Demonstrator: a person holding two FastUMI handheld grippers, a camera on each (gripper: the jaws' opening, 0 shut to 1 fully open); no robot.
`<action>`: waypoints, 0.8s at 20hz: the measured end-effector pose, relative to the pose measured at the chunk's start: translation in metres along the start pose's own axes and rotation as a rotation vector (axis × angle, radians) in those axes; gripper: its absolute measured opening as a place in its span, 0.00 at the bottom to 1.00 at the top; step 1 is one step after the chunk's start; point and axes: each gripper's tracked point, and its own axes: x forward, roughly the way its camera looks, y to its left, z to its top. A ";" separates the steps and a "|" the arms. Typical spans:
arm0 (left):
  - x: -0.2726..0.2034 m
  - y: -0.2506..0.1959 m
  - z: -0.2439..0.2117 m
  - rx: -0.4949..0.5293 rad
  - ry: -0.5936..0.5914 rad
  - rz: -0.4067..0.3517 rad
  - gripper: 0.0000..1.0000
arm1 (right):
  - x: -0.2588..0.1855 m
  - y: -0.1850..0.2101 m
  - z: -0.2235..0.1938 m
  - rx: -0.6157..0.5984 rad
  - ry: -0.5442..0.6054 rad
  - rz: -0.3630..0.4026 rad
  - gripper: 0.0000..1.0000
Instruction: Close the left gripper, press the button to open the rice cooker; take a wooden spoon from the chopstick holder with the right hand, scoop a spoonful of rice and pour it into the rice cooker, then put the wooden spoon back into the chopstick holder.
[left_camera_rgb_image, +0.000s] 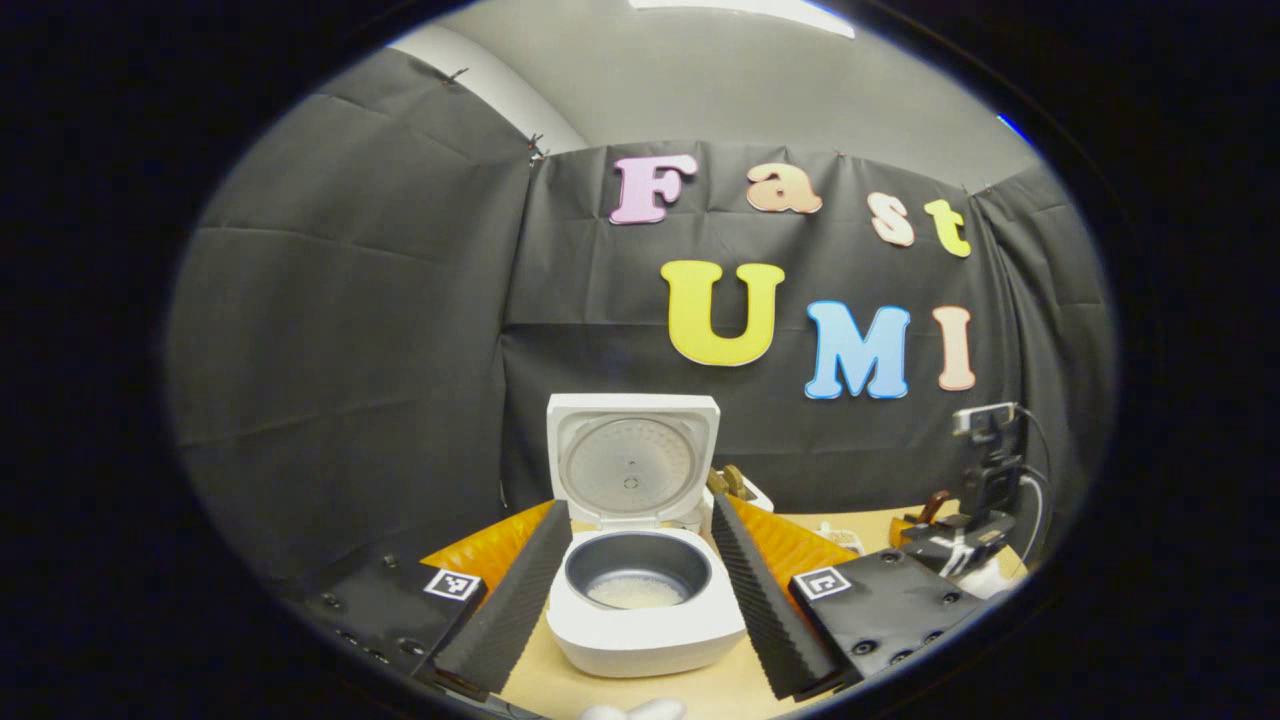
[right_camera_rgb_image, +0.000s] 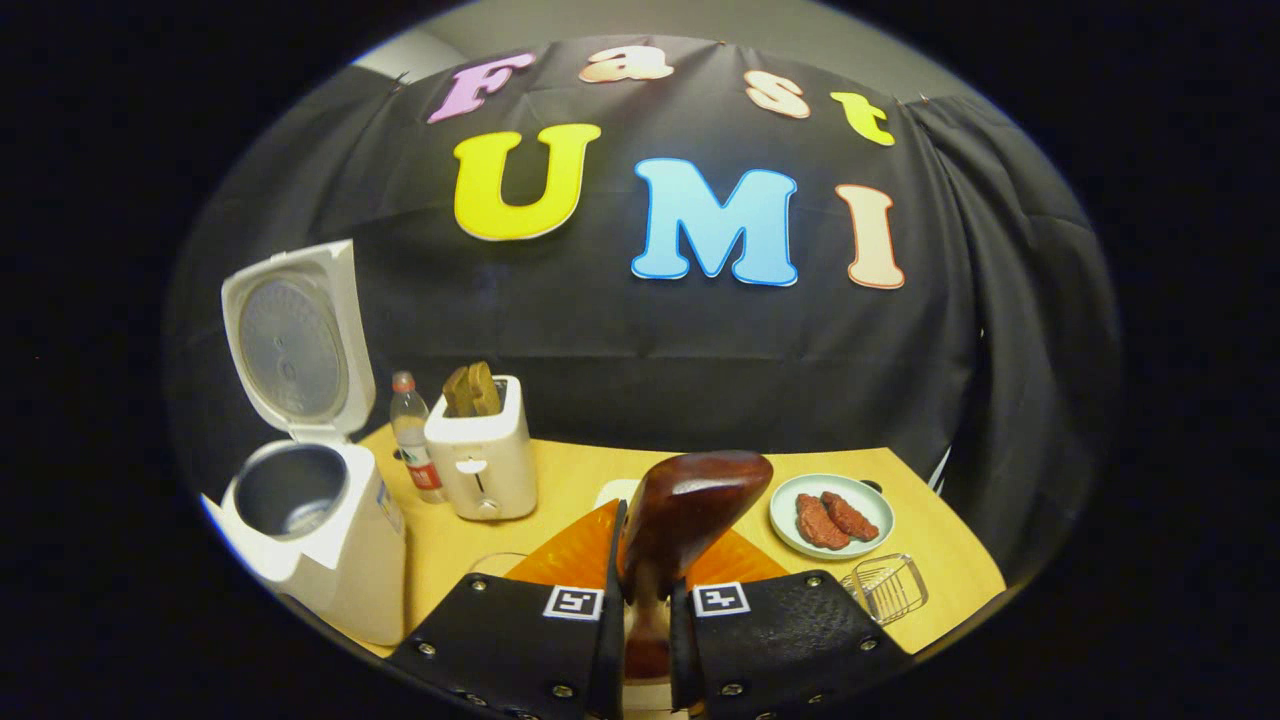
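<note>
- The rice cooker (left_camera_rgb_image: 645, 590) stands on the table (left_camera_rgb_image: 620, 690) with its lid (left_camera_rgb_image: 632, 460) swung fully up and standing upright behind the pot.
- Inside the dark inner pot (left_camera_rgb_image: 638, 572) a shallow layer of white rice (left_camera_rgb_image: 636, 592) lies on the bottom.
- In the right gripper view the same rice cooker (right_camera_rgb_image: 315, 530) stands at the left side of the table (right_camera_rgb_image: 560, 490), lid (right_camera_rgb_image: 292, 340) raised.
- The wooden spoon (right_camera_rgb_image: 680, 520) is clamped by its handle between the two fingers of the right hand-held gripper (right_camera_rgb_image: 645, 610), its dark bowl sticking up and forward above the table.
- The left hand-held gripper (left_camera_rgb_image: 640, 610) has its fingers spread wide apart, one on each side of the rice cooker in its own view, gripping nothing.
- Just right of the rice cooker stand a plastic bottle (right_camera_rgb_image: 412, 440) with a red cap and, beside it, a white toaster (right_camera_rgb_image: 482, 450) with brown slices in its slots.
- Farther right lies a pale plate (right_camera_rgb_image: 832, 512) with two reddish pieces of meat (right_camera_rgb_image: 832, 518).
- A small wire rack (right_camera_rgb_image: 888, 588) lies near the table's front edge, just below the plate.
- In the left gripper view, a black device on a stand (left_camera_rgb_image: 985, 470) rises at the right edge of the table.
</note>
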 end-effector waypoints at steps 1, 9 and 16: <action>0.001 0.002 -0.001 0.006 0.002 -0.001 0.95 | 0.003 0.002 -0.009 -0.045 0.008 -0.008 0.18; 0.007 0.007 -0.028 -0.014 0.066 -0.017 0.95 | 0.012 0.028 -0.055 -0.366 0.033 -0.017 0.18; 0.009 0.020 -0.030 -0.005 0.069 0.000 0.98 | 0.015 0.060 -0.070 -0.348 0.078 0.039 0.18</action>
